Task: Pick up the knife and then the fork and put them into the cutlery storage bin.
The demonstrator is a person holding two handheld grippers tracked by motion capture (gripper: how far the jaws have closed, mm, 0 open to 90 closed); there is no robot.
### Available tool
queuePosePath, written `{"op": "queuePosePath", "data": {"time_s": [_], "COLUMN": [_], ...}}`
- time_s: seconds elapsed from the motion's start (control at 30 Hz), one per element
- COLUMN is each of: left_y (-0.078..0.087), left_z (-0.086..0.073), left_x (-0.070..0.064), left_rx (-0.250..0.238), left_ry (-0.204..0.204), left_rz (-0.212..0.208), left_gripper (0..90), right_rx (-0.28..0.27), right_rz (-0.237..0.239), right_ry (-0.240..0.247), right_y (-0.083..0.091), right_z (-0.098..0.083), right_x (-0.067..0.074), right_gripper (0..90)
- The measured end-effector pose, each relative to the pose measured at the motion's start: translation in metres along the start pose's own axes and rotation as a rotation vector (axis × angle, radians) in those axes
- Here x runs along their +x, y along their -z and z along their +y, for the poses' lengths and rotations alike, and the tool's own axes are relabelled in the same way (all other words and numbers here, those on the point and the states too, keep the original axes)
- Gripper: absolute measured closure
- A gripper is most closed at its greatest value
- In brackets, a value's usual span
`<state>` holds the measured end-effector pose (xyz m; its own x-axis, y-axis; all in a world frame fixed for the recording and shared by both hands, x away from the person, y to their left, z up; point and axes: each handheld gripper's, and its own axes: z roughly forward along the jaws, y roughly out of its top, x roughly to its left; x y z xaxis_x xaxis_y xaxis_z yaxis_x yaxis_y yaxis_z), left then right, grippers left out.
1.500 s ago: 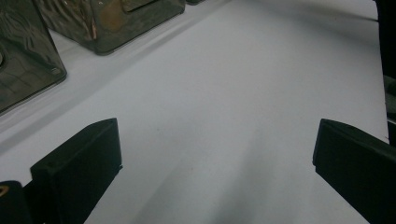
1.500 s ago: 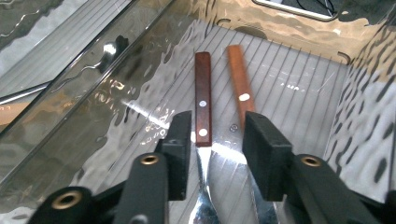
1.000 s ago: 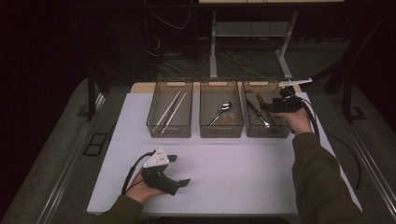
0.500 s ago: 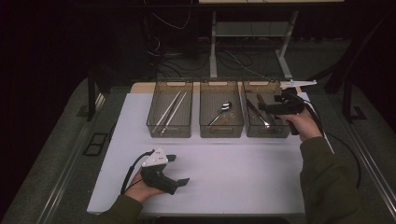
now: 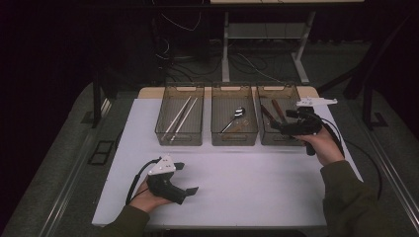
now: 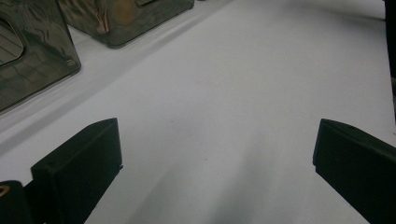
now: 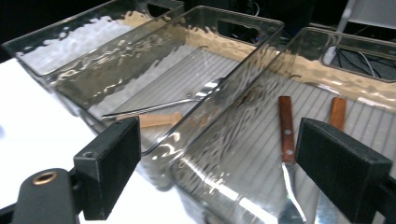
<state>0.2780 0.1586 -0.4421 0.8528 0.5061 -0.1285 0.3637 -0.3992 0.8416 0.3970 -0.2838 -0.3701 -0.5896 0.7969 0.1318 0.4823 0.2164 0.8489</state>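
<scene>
Black jaws of the right gripper (image 5: 277,127) stand wide apart with nothing between them; they have just been opening. The gripper hovers at the near right edge of the right-hand bin (image 5: 276,143), and its own view looks past the jaws down into that clear ribbed bin (image 7: 327,93), where two wooden-handled knives (image 7: 286,128) lie just ahead. Further out from it stand the middle bin (image 5: 233,140) with a spoon (image 5: 234,117) and a wooden-handled piece, then the far bin (image 5: 180,140) with pale chopsticks (image 5: 181,117).

The left gripper (image 5: 188,178) rests low, well away from the bins, jaws wide and empty over the bare white tabletop (image 6: 224,112).

Around the white table (image 5: 247,187) lie grey flooring, dark surroundings, cables and a table frame behind, seen from the high view; the ribbing of the bin floor shows in the right gripper view.
</scene>
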Motion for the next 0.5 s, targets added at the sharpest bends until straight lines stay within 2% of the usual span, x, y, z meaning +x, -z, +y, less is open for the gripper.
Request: {"op": "queuePosePath", "data": {"time_s": [0.5], "left_y": [0.002], "left_z": [-0.001], "left_x": [-0.001], "left_rx": [0.003], "left_ry": [0.01], "left_rz": [-0.008], "left_gripper": [0.4], "right_rx": [-0.031], "right_rz": [0.038], "right_ry": [0.04], "right_y": [0.023], "right_z": [-0.038], "right_x": [0.027], "right_gripper": [14.8]}}
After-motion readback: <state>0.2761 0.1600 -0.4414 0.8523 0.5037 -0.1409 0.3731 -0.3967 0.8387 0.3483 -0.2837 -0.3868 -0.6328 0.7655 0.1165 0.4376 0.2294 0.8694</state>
